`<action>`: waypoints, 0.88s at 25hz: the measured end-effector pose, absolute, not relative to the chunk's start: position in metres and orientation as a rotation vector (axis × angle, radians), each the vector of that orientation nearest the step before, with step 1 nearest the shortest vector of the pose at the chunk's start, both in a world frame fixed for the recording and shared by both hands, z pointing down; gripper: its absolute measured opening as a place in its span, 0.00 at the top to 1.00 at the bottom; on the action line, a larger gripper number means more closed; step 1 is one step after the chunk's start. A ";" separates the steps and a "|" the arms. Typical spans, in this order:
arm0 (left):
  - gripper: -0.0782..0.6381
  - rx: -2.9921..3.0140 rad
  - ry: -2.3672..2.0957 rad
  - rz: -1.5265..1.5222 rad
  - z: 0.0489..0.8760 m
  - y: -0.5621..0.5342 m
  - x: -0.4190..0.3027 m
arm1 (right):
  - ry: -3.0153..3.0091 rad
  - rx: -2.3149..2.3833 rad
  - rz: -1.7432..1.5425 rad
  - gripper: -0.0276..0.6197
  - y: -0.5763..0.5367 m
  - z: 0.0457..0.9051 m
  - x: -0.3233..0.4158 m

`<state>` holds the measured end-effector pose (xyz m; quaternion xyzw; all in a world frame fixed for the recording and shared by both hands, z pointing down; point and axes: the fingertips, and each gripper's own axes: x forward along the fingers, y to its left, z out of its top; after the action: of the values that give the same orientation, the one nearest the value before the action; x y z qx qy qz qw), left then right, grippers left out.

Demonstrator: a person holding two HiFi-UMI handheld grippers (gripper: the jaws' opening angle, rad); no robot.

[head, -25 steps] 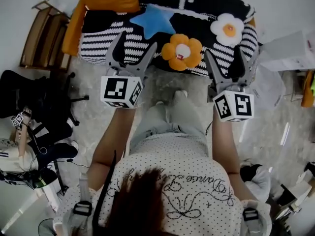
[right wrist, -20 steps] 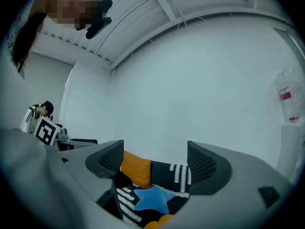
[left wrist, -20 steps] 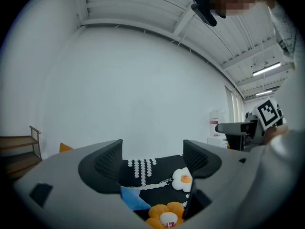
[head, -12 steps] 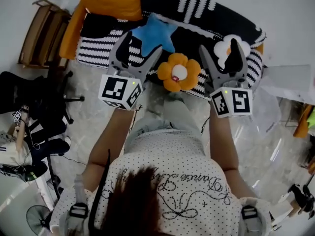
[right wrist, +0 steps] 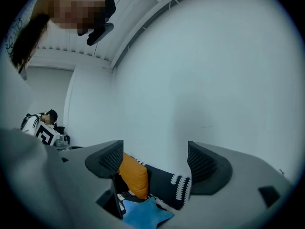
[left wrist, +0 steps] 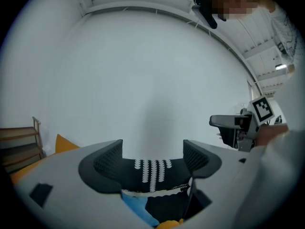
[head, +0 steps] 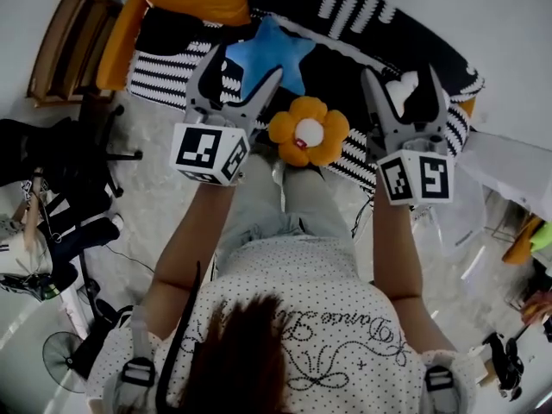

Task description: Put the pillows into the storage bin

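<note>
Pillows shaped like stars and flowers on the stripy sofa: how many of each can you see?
Star pillows: 1, the blue star pillow
Flower pillows: 2, the orange flower pillow and the white flower pillow, which is partly hidden
Total: 3

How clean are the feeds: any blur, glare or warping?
Head view: evenly lit, sharp, but the sofa bows toward the edges. Left gripper view: heavy fisheye, dark corners, mostly white wall, blue star pillow barely visible. Right gripper view: same vignette; orange pillow sharp.
</note>
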<state>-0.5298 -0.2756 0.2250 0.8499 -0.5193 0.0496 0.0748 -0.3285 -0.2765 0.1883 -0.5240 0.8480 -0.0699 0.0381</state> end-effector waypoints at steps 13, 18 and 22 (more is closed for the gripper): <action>0.36 2.451 -1.329 0.415 0.389 -0.352 -0.547 | 2.591 -1.687 -0.500 0.33 -0.349 0.328 -0.367; 0.36 2.380 -1.232 0.480 0.472 -0.354 -0.565 | 2.542 -1.592 -0.623 0.35 -0.364 0.398 -0.405; 0.35 2.354 -1.188 0.554 0.533 -0.350 -0.571 | 2.586 -1.602 -0.665 0.36 -0.367 0.468 -0.424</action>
<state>-0.5710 -0.3499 0.5330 0.8518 -0.4301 0.2006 0.2218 -0.4236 -0.3666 0.4684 -0.5143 0.8304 -0.2137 0.0141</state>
